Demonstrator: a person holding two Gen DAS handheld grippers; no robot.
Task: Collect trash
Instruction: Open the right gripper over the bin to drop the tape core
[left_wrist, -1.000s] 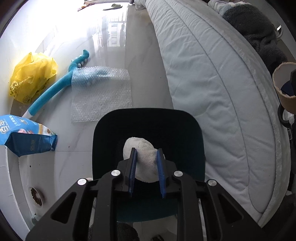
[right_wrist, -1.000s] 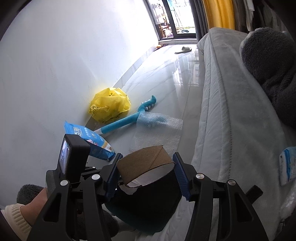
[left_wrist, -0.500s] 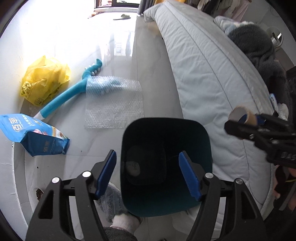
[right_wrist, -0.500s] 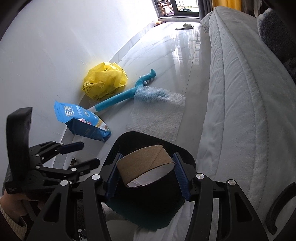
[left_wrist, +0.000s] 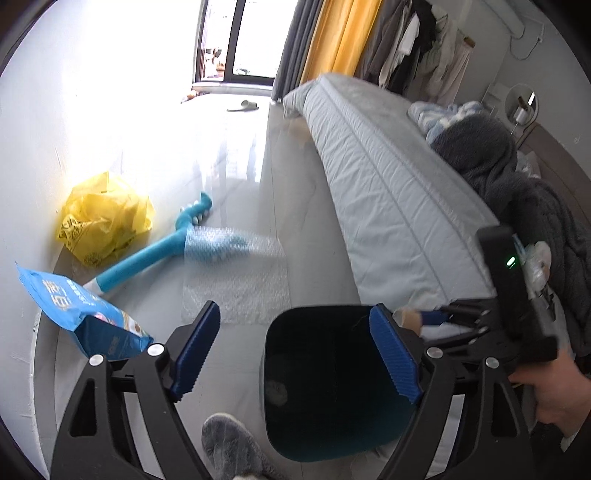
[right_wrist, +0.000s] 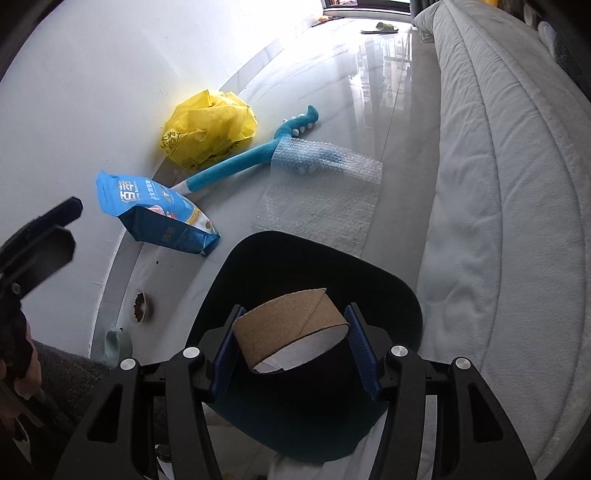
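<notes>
A dark bin (left_wrist: 332, 406) stands on the floor beside the bed, with a white paper wad (left_wrist: 277, 393) lying at its bottom. My left gripper (left_wrist: 295, 328) hangs above the bin's left rim; its jaws are opening and nothing is between them. My right gripper (right_wrist: 293, 325) is shut on a brown cardboard tape roll (right_wrist: 291, 328), held over the mouth of the bin (right_wrist: 321, 243). In the left wrist view the right gripper (left_wrist: 436, 317) comes in from the right with the roll (left_wrist: 410, 317) at the bin's edge.
Against the wall lie a yellow plastic bag (right_wrist: 210, 129) and a blue pouch (right_wrist: 155, 210). A blue foam stick (right_wrist: 236, 166) and a bubble wrap sheet (right_wrist: 325, 199) lie beyond the bin. The bed (right_wrist: 498, 184) runs along the right. A small food bowl (right_wrist: 140, 306) sits near the wall.
The left gripper let go of the white wad, which dropped into the bin, then rose and tilted up. The right gripper came down over the bin with the roll.
</notes>
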